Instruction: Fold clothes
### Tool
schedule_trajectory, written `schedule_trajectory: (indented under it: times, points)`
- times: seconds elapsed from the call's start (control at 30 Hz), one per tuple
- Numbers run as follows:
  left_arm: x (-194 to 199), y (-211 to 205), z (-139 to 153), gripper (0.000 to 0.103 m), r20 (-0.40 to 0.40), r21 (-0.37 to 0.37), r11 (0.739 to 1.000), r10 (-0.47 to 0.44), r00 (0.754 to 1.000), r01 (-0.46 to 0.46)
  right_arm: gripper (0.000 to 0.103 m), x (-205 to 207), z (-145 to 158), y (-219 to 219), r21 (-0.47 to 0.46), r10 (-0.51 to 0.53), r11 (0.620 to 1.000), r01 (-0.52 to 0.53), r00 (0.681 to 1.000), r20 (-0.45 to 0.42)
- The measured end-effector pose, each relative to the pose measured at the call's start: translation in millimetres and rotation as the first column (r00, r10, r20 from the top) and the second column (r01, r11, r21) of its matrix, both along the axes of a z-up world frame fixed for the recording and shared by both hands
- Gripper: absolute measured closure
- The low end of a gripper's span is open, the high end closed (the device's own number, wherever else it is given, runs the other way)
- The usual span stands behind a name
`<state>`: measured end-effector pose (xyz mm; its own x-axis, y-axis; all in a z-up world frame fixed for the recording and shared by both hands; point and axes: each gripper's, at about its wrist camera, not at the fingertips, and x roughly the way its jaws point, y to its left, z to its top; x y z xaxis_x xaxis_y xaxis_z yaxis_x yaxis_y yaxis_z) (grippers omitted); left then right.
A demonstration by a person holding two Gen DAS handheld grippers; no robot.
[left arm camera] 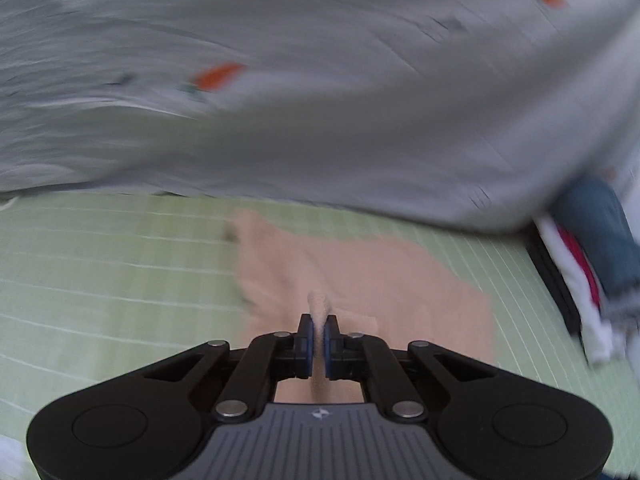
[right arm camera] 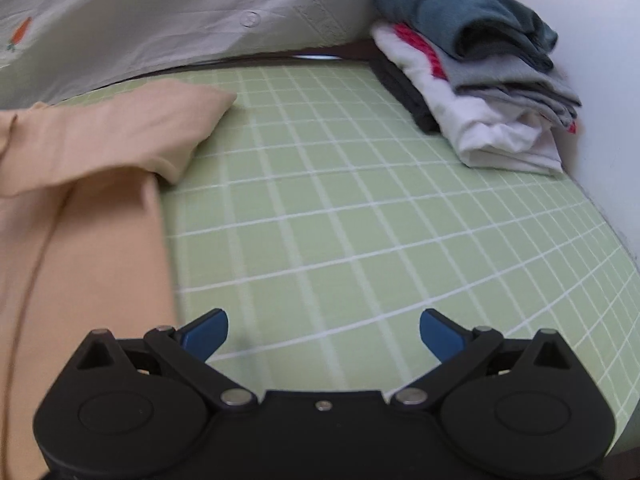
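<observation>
My left gripper (left arm camera: 319, 330) pinches a fold of the peach garment (left arm camera: 360, 276) lying on the green grid mat (right arm camera: 360, 220). My right gripper (right arm camera: 323, 330) gapes empty above the mat. Folded stack (right arm camera: 480, 92) at far corner; pale carrot-print sheet (right arm camera: 160, 12) behind.

Bare green grid mat (right arm camera: 360, 220) lies wide ahead of the right hand-held gripper (right arm camera: 324, 330), whose jaws stand spread over it with nothing between them. To its left the peach garment (right arm camera: 100, 152) covers the mat. A stack of folded clothes (right arm camera: 480, 80) blocks the far right corner. Along the far edge a pale carrot-print sheet (right arm camera: 160, 12) rises like a wall. In the left wrist view, open mat (left arm camera: 100, 280) runs left of the garment.
</observation>
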<state>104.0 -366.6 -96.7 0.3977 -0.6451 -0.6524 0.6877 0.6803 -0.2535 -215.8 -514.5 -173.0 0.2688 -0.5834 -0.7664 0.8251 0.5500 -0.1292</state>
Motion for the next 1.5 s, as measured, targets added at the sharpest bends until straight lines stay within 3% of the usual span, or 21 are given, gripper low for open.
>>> schedule_trajectory:
  times: [0.17, 0.37, 0.47, 0.53, 0.57, 0.6, 0.63, 0.77, 0.87, 0.97, 1.0, 1.1, 1.13, 1.2, 1.23, 1.3, 1.5]
  points:
    - [57, 44, 6, 0.098, -0.102, -0.094, 0.987, 0.121, 0.987, -0.131, 0.000, 33, 5, 23, -0.004, 0.054, 0.999, -0.053, 0.999, 0.011]
    - [92, 70, -1, 0.098, -0.177, -0.139, 0.976, 0.142, 0.974, -0.168, 0.002, 66, -4, 31, 0.006, 0.066, 0.998, -0.066, 0.997, -0.034]
    - [105, 81, -8, 0.098, -0.209, -0.146, 0.974, 0.143, 0.967, -0.175, 0.024, 71, -4, 22, 0.031, 0.023, 0.999, -0.023, 1.000, 0.007]
    - [110, 90, -15, 0.098, -0.231, -0.151, 0.972, 0.141, 0.963, -0.179, 0.055, 72, -2, 17, 0.064, 0.001, 0.998, -0.005, 0.999, 0.051]
    - [112, 94, -18, 0.098, -0.241, -0.155, 0.971, 0.140, 0.960, -0.180, 0.065, 73, -1, 15, 0.089, 0.001, 0.996, -0.008, 0.997, 0.078]
    - [115, 96, -20, 0.098, -0.250, -0.160, 0.971, 0.137, 0.958, -0.180, 0.086, 75, 1, 16, 0.081, 0.000, 0.997, -0.007, 0.997, 0.078]
    - [118, 99, -20, 0.098, -0.260, -0.171, 0.968, 0.134, 0.956, -0.182, 0.101, 77, 3, 17, 0.069, -0.001, 0.998, -0.004, 0.997, 0.074]
    - [132, 115, -5, 0.098, -0.293, -0.272, 0.940, 0.124, 0.948, -0.207, 0.101, 88, 18, 29, -0.006, 0.022, 1.000, -0.021, 0.999, 0.036]
    - [144, 138, 21, 0.098, -0.267, -0.368, 0.897, 0.149, 0.952, -0.244, 0.101, 92, 37, 42, -0.057, 0.046, 0.997, -0.043, 0.998, 0.042]
    - [159, 165, 28, 0.098, -0.234, -0.368, 0.877, 0.233, 0.944, -0.308, 0.101, 99, 49, 58, -0.042, 0.059, 0.998, -0.055, 0.994, 0.092]
    - [165, 174, 26, 0.098, -0.221, -0.345, 0.876, 0.273, 0.936, -0.337, 0.101, 104, 48, 64, -0.030, 0.080, 0.997, -0.077, 0.992, 0.096]
    - [180, 189, -7, 0.096, -0.216, -0.132, 0.889, 0.407, 0.888, -0.439, 0.096, 118, 33, 76, 0.006, 0.149, 0.989, -0.149, 0.987, 0.060]
    - [180, 196, -17, 0.092, -0.217, -0.078, 0.885, 0.434, 0.875, -0.458, 0.087, 121, 31, 78, 0.018, 0.165, 0.986, -0.166, 0.985, 0.050]
    - [169, 209, -27, 0.072, -0.216, -0.024, 0.877, 0.465, 0.859, -0.481, 0.071, 124, 29, 82, 0.022, 0.191, 0.981, -0.192, 0.981, 0.035]
    - [161, 212, -29, 0.066, -0.220, -0.009, 0.877, 0.466, 0.857, -0.480, 0.063, 123, 31, 84, 0.009, 0.194, 0.981, -0.194, 0.981, 0.027]
    - [143, 215, -35, 0.057, -0.225, 0.015, 0.886, 0.455, 0.861, -0.464, 0.058, 120, 34, 88, -0.019, 0.198, 0.980, -0.197, 0.980, 0.010]
    - [82, 180, -46, 0.049, -0.277, 0.085, 0.949, 0.315, 0.908, -0.303, 0.054, 97, 33, 81, 0.018, 0.166, 0.986, -0.166, 0.986, 0.019]
